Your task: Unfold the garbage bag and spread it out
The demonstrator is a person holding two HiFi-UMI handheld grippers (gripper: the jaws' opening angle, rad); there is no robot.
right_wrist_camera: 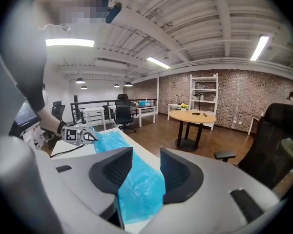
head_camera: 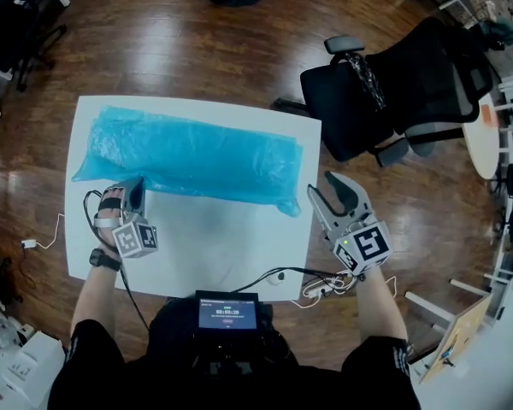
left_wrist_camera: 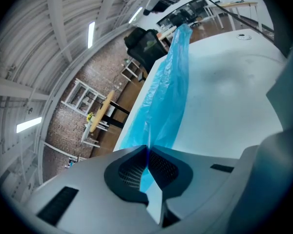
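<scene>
We are observing the garbage bag [head_camera: 197, 156] lying with its long axis left-to-right along the table [head_camera: 231, 246]. The left gripper [head_camera: 130, 186] is pinching its corner, and the right gripper [head_camera: 329, 196] is gaping, empty.

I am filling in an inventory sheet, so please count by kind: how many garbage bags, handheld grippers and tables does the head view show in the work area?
blue garbage bag: 1
grippers: 2 (left gripper, right gripper)
white table: 1
Total: 4
</scene>
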